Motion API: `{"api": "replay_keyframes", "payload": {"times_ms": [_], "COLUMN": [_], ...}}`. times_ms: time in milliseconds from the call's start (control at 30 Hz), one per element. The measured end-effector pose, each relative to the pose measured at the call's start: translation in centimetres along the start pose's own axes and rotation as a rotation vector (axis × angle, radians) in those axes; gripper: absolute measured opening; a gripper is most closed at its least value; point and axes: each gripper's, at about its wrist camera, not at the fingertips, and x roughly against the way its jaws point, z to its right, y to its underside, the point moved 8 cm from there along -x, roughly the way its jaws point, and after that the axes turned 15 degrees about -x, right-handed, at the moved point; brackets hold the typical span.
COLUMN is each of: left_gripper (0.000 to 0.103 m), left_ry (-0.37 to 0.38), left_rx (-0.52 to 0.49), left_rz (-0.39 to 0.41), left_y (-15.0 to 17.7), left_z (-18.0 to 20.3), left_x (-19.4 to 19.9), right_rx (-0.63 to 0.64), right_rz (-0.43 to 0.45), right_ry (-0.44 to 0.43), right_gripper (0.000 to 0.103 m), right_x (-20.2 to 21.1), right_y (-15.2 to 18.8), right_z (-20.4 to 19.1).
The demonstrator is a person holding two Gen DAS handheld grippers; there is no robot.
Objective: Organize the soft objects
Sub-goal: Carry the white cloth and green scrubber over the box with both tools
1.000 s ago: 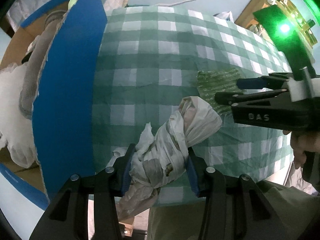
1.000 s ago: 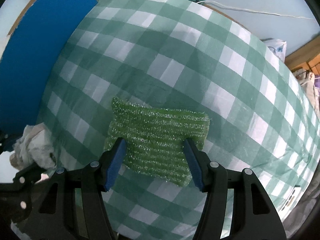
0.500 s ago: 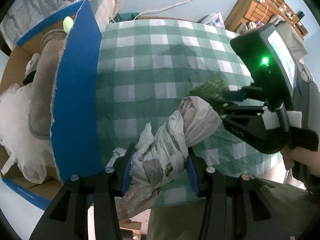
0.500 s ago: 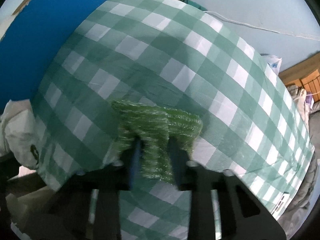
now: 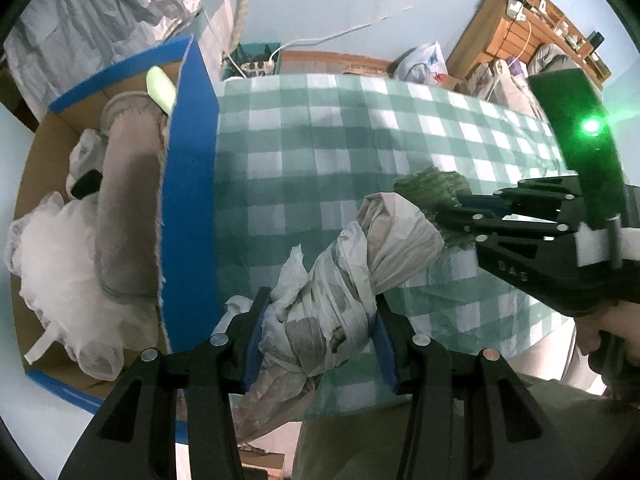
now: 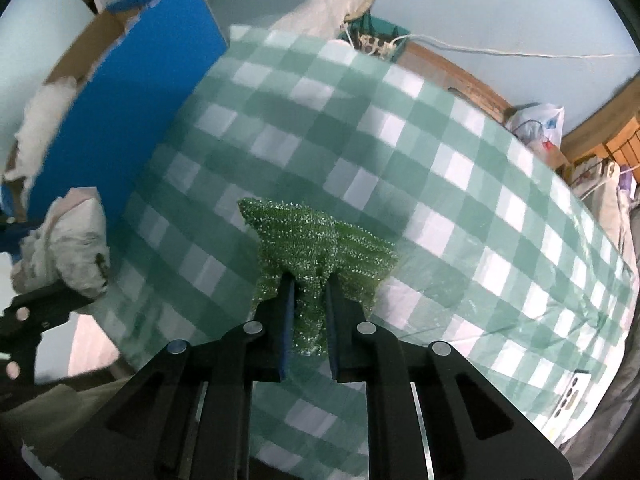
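A: Left wrist view first. The left gripper [image 5: 318, 338] is clamped on the knotted plastic bag [image 5: 352, 280], blue pads squeezing its wrapped middle, the bundle held over the near edge of the checked tablecloth [image 5: 320, 168].

B: And the blue cardboard box [image 5: 192, 200] sits just to its left, open, with a grey plush piece [image 5: 120, 208] and white netting [image 5: 52, 248] already inside.

A: So, my read: carry the bag over that blue wall high enough to clear it, then let go. Crinkly, springy film, it could bulge out of a loose pinch.

B: Right wrist view now. The right gripper [image 6: 310, 300] has just been closing, and its jaws are pinched nearly together on the green scrubber [image 6: 316, 240], a fold of it between the pads.

A: Sparkly knitted mesh, limp, its corners drooping either side. It looks lifted off the cloth, bunched into a peak.

B: A thin pinch on floppy mesh; I'd keep it firm and move smoothly toward the box.
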Motion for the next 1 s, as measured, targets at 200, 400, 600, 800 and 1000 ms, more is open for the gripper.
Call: {"api": "replay_keyframes", "payload": {"times_ms": [200, 400, 600, 800, 1000], "left_gripper": [0.048, 0.048, 0.048, 0.048, 0.048], "left_ry": [-0.003, -0.018, -0.038, -0.069, -0.103], "left_rx": [0.011, 0.026, 0.043, 0.067, 0.109], "left_rz": [0.033, 0.054, 0.083, 0.099, 0.116], "left_y": [-1.1, -2.2, -2.8, -3.0, -3.0], "left_z": [-0.8, -2.1, -3.7, -6.0, -9.2], "left_x": [1.7, 2.9, 4.6, 5.9, 6.8], "right_rx": [-0.009, -0.004, 0.009, 0.03, 0.064], "right_rz": [0.045, 0.078, 0.104, 0.132, 0.15], "right_ry": [-0.034, -0.064, -0.1, -0.139, -0.172], "right_gripper": [0.012, 0.012, 0.012, 0.012, 0.012], "right_x": [3.2, 5.6, 7.5, 8.7, 9.4], "right_y": [-0.6, -2.3, -3.8, -5.7, -7.3], "right_z": [-0.4, -1.0, -2.8, -5.4, -8.5]}}
